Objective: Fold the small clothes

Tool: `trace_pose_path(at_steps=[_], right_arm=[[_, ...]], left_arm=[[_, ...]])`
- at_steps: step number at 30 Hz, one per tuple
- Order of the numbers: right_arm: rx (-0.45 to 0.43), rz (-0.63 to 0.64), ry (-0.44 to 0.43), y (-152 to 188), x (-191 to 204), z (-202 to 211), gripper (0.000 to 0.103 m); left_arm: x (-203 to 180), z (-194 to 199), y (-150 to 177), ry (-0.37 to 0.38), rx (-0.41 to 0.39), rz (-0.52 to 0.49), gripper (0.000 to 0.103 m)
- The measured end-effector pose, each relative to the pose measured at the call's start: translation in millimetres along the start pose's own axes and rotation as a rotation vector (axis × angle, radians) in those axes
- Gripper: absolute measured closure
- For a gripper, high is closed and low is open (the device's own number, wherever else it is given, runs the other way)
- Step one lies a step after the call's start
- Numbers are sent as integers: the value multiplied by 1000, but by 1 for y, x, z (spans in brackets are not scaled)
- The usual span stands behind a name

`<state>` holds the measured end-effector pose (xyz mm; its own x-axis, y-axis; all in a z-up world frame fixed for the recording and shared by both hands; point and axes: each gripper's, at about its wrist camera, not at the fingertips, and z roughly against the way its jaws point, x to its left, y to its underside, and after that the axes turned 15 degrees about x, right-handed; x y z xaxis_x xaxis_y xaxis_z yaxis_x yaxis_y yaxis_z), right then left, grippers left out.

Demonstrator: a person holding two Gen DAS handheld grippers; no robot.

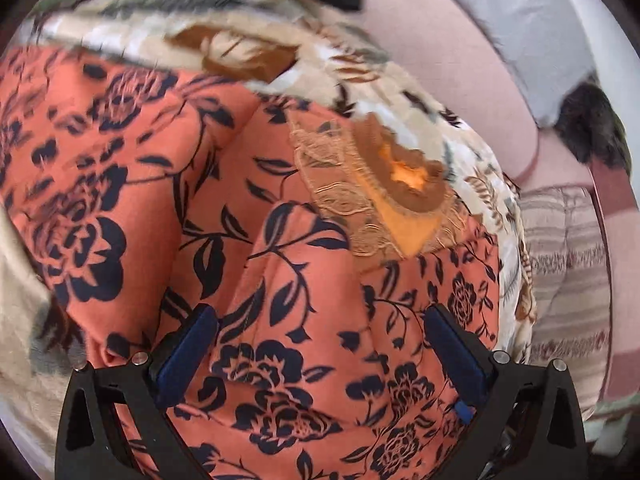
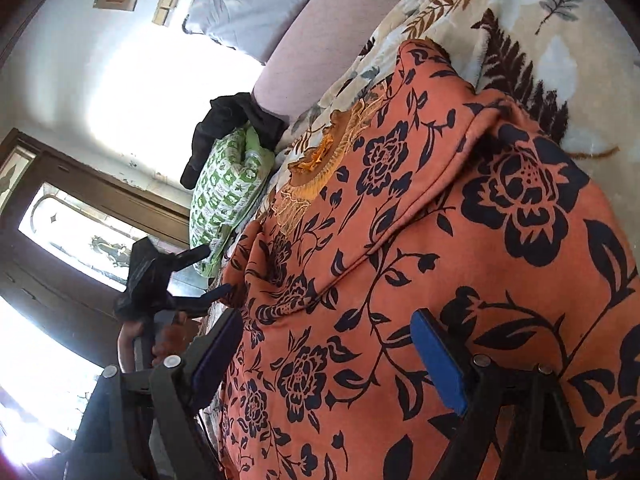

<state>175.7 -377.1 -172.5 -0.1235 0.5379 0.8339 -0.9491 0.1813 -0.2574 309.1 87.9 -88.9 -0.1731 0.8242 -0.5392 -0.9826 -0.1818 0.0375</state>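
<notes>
An orange garment [image 1: 256,240] with a dark blue flower print and a gold embroidered neckline [image 1: 360,200] lies spread on a leaf-print blanket [image 1: 472,148]. My left gripper [image 1: 320,320] is open, its blue pads wide apart just over the cloth. It also shows in the right wrist view [image 2: 200,276], open at the garment's left edge. My right gripper [image 2: 332,340] is open above the garment [image 2: 460,240], with cloth between the pads. The neckline [image 2: 320,164] lies at the far end.
A green and white patterned pillow [image 2: 224,192] with a black cloth [image 2: 228,124] on it lies beyond the garment. A pink sofa back [image 1: 448,60] and a grey cushion [image 1: 520,20] stand behind. A striped cloth [image 1: 568,280] lies right. A window [image 2: 80,236] shows left.
</notes>
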Motion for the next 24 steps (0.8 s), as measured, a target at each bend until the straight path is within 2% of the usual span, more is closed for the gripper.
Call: trace_pose_path(at_steps=[4,5,6,8,9,11,13,14,15,18,20,22,24], right_arm=[[0,-6,-36,-4,-5,-2,15],[0,-7,-43,-4,-6,-2,15],[0,-8,-50,-4,-6,-2,15],[-5,-18,-64,-5,-8,-1,15],[-7,-20,-69,-4,-9,0,15],[-7,-22,-73,-4,-9,0,15],[-8,-20,-73,-4,-8,0,15],[-7,-20,-71,-4,-8,-1,15],[-7,-20,-70,-4,-8,-1,15],[-7,-15,-65,-3,-7,-1,15],[-9,-11,-59,-3,-7,-1,15],[-11,-13,-57,-3,-7,-1,15],[-14,-12,-52,-3,-7,-2,15]], left_arm=[[7,-6,-2,-14,-10,33,1],[8,-8,-1,-15,-7,29,4],[8,-11,0,-19,2,20,20],[9,-18,0,-72,28,16,42],[9,-20,-1,-97,32,17,44],[9,-18,1,-97,27,16,47],[9,-16,2,-107,28,25,75],[8,-13,3,-126,24,19,92],[6,-7,6,-134,2,6,93],[-22,28,33,-166,-149,-94,94],[-33,50,62,-143,-237,-112,94],[-25,49,82,-139,-235,-66,94],[-12,30,89,-218,-184,-25,88]])
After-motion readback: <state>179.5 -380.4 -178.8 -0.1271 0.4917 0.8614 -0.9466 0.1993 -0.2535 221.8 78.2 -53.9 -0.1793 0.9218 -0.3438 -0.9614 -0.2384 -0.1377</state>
